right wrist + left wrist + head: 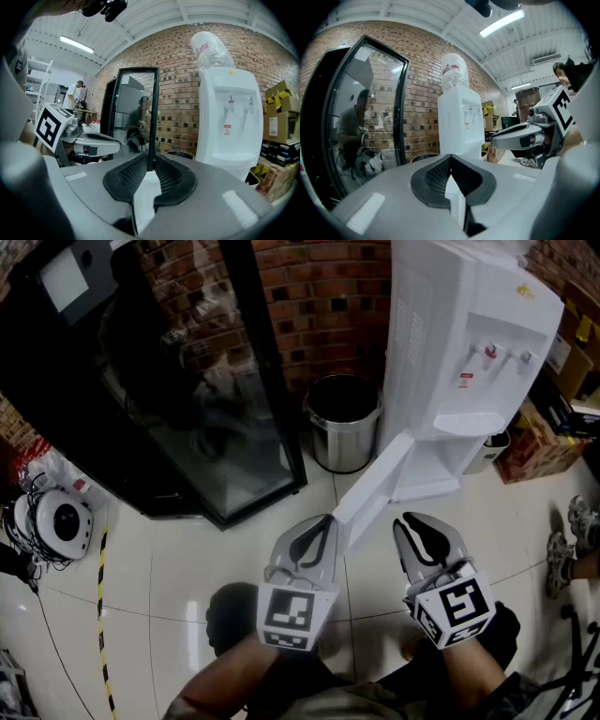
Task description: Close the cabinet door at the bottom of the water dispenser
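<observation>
Dim overall; tube lights (pixel 501 22) high above the fingers (pixel 433 176), glare on glass door (pixel 361 117) to their left. Strong fisheye bending, dark vignetted corners.

head view: steeply down | gripper views: forward (nearly level) | shared: water dispenser (pixel 469 352)

No print can be read anywhere. The water dispenser (pixel 450 343) carries a small red-and-white label (pixel 227 130) on its front, below the taps (pixel 230 104), well beyond the fingers (pixel 176 178) of the right gripper (pixel 411 521) and to their right; its lettering is too small to make out. The bottle (pixel 454 79) on top wears a red band, also illegible. Behind the fingers, the cube (pixel 289 612) on the left gripper (pixel 323 526) and the cube (pixel 457 606) on the right gripper show only black-and-white square markers, no letters
</observation>
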`<control>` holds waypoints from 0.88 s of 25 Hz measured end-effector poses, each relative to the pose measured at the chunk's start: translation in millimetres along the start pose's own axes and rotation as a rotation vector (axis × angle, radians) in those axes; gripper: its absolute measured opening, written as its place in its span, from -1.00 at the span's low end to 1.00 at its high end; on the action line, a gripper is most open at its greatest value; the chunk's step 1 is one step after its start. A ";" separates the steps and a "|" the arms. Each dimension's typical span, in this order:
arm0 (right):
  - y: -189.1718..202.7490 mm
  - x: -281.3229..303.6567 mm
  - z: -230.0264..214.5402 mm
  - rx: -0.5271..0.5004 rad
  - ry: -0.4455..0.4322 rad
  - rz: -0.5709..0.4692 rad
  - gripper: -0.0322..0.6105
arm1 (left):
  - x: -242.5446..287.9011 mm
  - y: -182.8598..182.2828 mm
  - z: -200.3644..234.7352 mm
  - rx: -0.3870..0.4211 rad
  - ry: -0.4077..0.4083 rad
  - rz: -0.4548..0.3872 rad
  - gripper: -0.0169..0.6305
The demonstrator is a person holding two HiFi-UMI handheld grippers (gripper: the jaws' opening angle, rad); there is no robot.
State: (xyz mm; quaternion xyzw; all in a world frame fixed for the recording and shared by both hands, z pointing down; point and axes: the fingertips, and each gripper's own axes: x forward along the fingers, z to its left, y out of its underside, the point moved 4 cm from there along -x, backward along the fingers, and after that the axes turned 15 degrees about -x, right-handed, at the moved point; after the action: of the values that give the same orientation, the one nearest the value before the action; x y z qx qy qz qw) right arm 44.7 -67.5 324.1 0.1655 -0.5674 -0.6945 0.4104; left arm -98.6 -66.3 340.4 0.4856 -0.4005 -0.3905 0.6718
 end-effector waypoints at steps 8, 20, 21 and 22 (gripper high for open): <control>4.5 49.0 21.6 -0.052 -0.074 0.044 -0.61 | 5.9 2.6 26.4 -0.032 -0.031 0.004 -0.89; 55.4 127.6 64.1 -0.163 -0.172 0.234 -0.28 | 0.2 7.9 51.5 -0.019 -0.069 0.035 -0.88; 59.3 130.2 65.9 -0.168 -0.174 0.248 -0.28 | -1.0 8.3 55.0 -0.024 -0.074 0.036 -0.88; 62.3 132.4 67.3 -0.171 -0.174 0.259 -0.28 | -2.4 8.3 58.3 -0.030 -0.079 0.036 -0.88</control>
State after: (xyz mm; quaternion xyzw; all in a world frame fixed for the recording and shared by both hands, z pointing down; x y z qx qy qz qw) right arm -58.8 -125.1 433.1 -0.0052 -0.5563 -0.6933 0.4580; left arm -151.8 -82.1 360.2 0.4527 -0.4294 -0.4031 0.6695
